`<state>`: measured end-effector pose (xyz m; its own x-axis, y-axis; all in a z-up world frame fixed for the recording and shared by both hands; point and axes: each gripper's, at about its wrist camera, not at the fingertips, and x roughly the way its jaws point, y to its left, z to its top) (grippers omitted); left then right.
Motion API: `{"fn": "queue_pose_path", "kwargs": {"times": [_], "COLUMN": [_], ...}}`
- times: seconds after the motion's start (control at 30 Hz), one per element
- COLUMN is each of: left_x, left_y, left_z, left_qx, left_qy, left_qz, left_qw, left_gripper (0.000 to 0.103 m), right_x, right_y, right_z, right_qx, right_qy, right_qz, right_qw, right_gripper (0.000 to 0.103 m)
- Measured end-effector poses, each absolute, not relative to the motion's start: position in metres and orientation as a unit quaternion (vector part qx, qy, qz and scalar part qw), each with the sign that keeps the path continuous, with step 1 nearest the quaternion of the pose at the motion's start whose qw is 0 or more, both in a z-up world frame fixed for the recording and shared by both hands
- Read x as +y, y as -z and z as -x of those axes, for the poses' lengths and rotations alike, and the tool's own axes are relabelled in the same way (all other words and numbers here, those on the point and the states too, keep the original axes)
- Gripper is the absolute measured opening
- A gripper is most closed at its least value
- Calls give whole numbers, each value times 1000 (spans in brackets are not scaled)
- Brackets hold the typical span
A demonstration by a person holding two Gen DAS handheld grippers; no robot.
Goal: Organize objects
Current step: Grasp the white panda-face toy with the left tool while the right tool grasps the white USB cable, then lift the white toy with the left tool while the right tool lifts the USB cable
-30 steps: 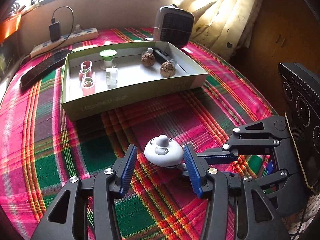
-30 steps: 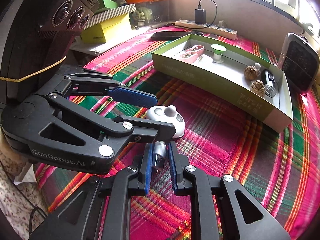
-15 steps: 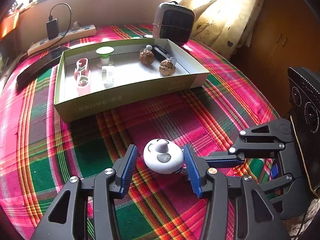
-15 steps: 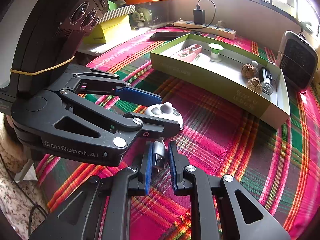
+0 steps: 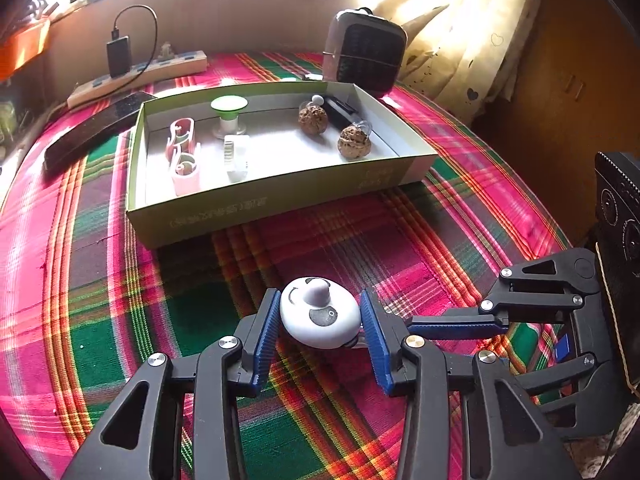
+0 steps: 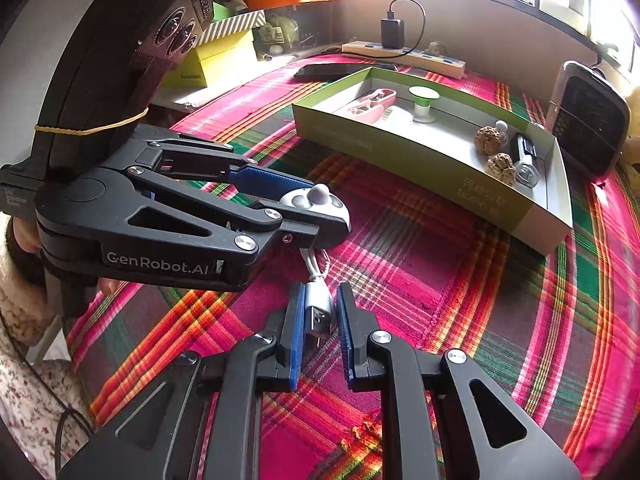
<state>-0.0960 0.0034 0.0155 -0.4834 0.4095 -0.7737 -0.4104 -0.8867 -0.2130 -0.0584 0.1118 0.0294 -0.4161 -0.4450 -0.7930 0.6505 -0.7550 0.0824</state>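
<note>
The box [image 5: 276, 200] waits well beyond on the plaid cloth [image 5: 100, 320]; nearer, the white puck [image 5: 318, 318] lies between my left claw [image 5: 320, 324], whose jaws are closing but seem not yet pressing. It looks light, hard and slick — I'd grip its widest flanks. My right claw [image 6: 320, 320] is clamped on its small USB plug [image 6: 318, 312], the short cable [image 6: 314, 266] limp.

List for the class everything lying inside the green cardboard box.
Inside the green box: a pink holder, a green-topped spool, a white ridged piece, two brown walnut-like balls and a black device. The near wall hides the floor just behind it.
</note>
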Motion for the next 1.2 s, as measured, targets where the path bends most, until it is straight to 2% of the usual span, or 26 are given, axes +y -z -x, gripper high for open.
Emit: {"fn": "queue_pose_path", "kwargs": {"times": [0.63,1.2], "left_x": [-10,-9], "left_y": [-13,-13], "left_z": [99,100], "left_qx": [-16,-11], "left_qy": [-871,-877], "left_qz": [442,436], "left_qw": [212,203], "left_gripper": [39,39], "right_x": [133,136], "right_y": [-30,-30], "right_z": [69,68], "right_qx": [115,109], "right_qy": [866,869], "right_qz": [-418,-416], "right_qw": [248,244], "right_gripper": [16,17]}}
